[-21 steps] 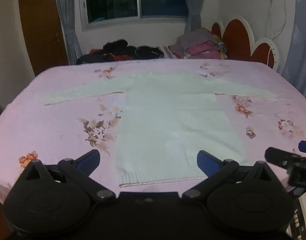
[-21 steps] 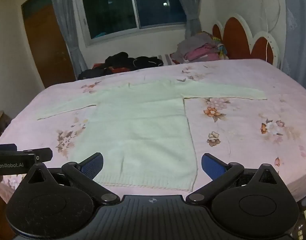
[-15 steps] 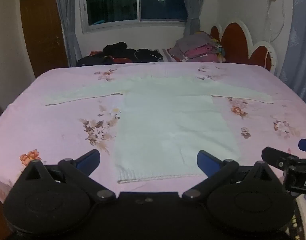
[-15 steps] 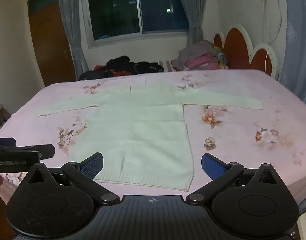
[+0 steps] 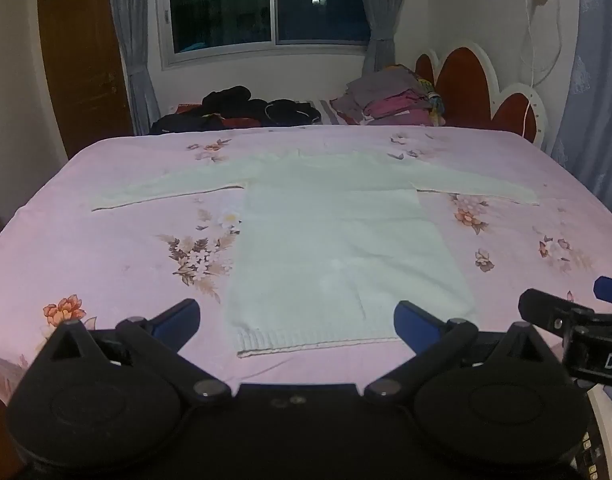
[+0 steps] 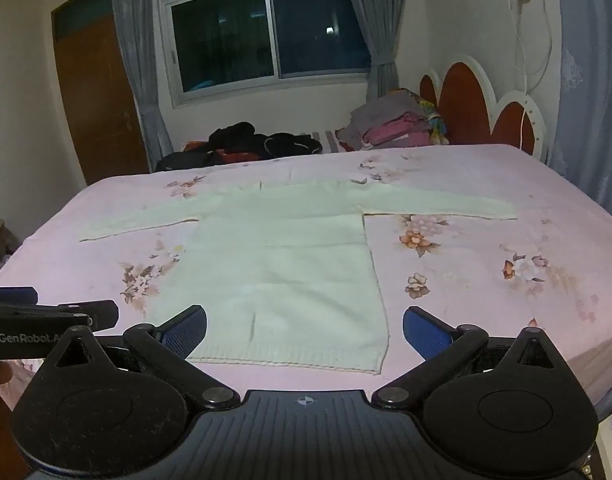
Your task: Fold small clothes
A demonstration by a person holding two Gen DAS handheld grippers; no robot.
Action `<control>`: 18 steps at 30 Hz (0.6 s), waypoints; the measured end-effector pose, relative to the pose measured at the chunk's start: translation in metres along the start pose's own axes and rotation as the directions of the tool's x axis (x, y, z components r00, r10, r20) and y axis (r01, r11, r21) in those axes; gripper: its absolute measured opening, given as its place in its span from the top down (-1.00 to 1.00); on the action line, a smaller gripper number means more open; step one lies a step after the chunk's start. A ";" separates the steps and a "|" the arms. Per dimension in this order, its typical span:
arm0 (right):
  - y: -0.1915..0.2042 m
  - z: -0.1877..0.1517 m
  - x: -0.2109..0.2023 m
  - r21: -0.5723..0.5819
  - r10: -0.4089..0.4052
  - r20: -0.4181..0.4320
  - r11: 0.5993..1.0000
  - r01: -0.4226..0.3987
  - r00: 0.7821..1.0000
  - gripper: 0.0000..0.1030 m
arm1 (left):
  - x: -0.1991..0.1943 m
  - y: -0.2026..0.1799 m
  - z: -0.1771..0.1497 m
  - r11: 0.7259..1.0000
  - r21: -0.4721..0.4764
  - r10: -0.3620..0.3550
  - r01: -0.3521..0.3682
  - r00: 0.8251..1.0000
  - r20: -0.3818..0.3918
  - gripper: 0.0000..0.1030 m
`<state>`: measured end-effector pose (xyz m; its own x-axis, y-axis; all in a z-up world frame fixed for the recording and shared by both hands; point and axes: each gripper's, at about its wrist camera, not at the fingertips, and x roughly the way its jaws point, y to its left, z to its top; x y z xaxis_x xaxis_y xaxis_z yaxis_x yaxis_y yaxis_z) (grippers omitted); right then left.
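Sweater (image 5: 338, 240), pale white knit, lies flat on pink floral bedspread (image 5: 106, 248), both sleeves stretched out sideways, ribbed hem at the near edge of the bed. Left gripper (image 5: 296, 320) hovers above the sweater's hem, jaws spread wide, nothing between the blue pads (image 5: 178, 316). Right gripper (image 6: 304, 326) likewise above the hem, toward the sweater's right side; jaws spread wide, empty. Neither tool touches the sweater. Beyond the sweater's collar, past the far bed edge: dark clothes heap (image 5: 242, 110) and a stack of folded clothes (image 6: 394, 126) beside the red headboard (image 6: 462, 110). Window (image 5: 266, 4) behind, dark outside.
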<state>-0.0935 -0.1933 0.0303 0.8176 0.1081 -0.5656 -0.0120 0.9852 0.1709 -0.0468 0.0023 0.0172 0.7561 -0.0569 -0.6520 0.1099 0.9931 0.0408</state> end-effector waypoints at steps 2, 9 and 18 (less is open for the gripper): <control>0.002 -0.001 0.000 0.003 0.000 0.001 1.000 0.000 1.000 -1.00 | 0.002 0.000 0.000 1.000 0.001 -0.003 0.003 1.000 0.002 -1.00; 0.008 -0.001 0.006 -0.004 0.003 -0.006 1.000 -0.003 1.000 -1.00 | 0.004 0.007 -0.001 1.000 -0.011 -0.011 0.011 1.000 -0.013 -1.00; 0.005 -0.001 0.015 -0.011 0.017 -0.011 1.000 -0.017 1.000 -1.00 | 0.007 0.010 0.001 1.000 -0.024 -0.011 0.010 1.000 -0.028 -1.00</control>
<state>-0.0821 -0.1861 0.0217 0.8108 0.1258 -0.5717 -0.0318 0.9847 0.1716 -0.0405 0.0115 0.0137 0.7366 -0.0644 -0.6733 0.1020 0.9946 0.0164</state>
